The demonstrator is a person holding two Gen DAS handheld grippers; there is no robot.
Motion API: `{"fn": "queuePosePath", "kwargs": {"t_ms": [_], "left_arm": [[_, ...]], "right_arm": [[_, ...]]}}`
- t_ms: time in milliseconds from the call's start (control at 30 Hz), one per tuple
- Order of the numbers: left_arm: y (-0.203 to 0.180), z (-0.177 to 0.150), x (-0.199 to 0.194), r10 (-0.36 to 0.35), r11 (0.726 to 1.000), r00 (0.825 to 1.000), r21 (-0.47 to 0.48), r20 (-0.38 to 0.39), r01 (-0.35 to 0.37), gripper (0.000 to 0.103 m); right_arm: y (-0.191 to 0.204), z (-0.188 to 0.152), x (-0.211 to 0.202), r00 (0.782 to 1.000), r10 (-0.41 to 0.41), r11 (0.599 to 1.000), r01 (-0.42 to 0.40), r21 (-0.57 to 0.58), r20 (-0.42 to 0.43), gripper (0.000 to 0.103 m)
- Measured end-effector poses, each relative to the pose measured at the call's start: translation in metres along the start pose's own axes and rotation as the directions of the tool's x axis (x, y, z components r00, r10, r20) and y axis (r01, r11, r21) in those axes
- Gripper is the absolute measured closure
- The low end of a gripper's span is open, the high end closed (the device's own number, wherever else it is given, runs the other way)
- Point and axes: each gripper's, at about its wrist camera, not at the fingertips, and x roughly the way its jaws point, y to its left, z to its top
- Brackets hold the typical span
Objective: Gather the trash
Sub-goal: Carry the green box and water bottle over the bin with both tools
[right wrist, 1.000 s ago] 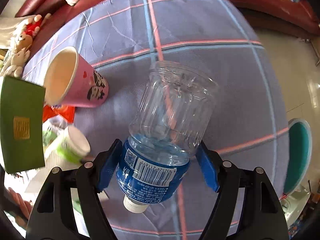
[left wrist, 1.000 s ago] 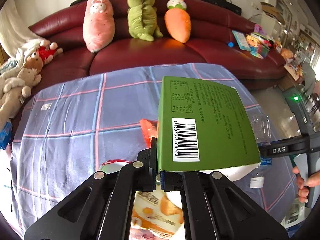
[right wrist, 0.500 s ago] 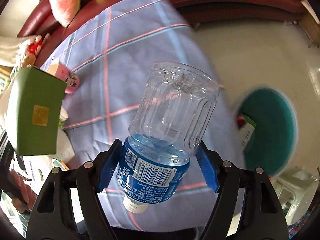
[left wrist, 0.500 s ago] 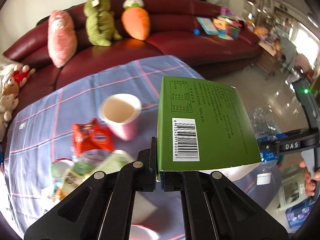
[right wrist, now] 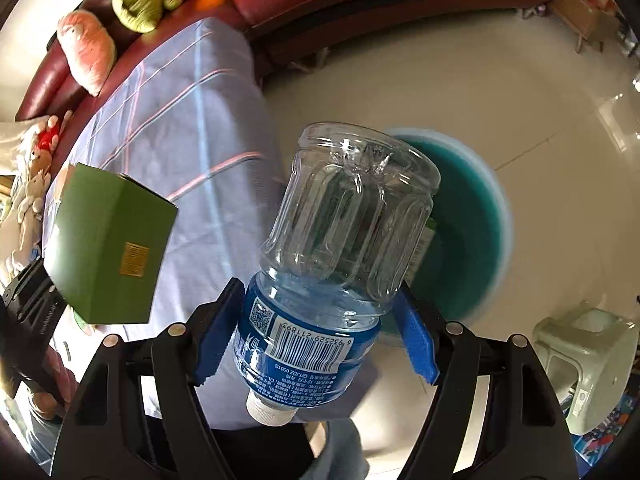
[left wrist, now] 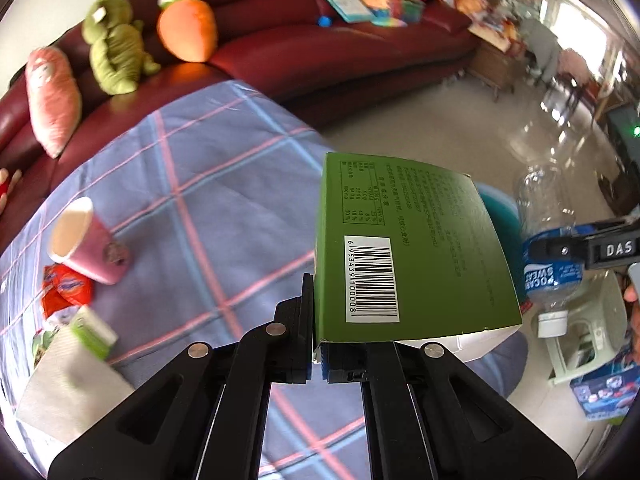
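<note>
My left gripper [left wrist: 318, 356] is shut on the lower edge of a green carton [left wrist: 404, 256] with a barcode, held over the table's right edge. The same green carton [right wrist: 108, 248] shows at the left of the right wrist view. My right gripper [right wrist: 316, 344] is shut on a clear plastic bottle [right wrist: 344, 240] with a blue label, cap toward the camera. That bottle [left wrist: 548, 240] also hangs at the right of the left wrist view. Below and behind it on the floor stands a teal bin [right wrist: 472, 240], its rim [left wrist: 500, 208] peeking past the carton.
A plaid cloth covers the table [left wrist: 208, 184]. On its left lie a pink paper cup [left wrist: 86, 242], an orange wrapper [left wrist: 66, 290], a small green-and-white carton [left wrist: 94, 330] and a paper [left wrist: 68, 392]. A red sofa [left wrist: 320, 52] with plush toys stands behind. A pale green stool [right wrist: 588, 360] sits beside the bin.
Both grippers have swung right, off the table toward the floor, each keeping its hold. The teal bin has come into view under the bottle, and the table trash has slid left.
</note>
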Motion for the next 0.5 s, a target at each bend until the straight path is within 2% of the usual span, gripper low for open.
{"fn": "queuePosePath", "kwargs": {"t_ms": [300,500], "left_arm": [[-0.059,0.017,0.036,-0.039,0.997,0.998,0.058,-0.048,0.042,0.100],[-0.091,0.026,0.052,-0.067,0.992,0.995,0.099,-0.071,0.074,0.100]], "right_arm": [[-0.056,-0.007,-0.009,1.000,-0.029,0.999,0.029,0.044,-0.013,0.033],[-0.075,-0.011,-0.018,0.999,-0.042,0.997,0.043,0.061,-0.012,0.033]]}}
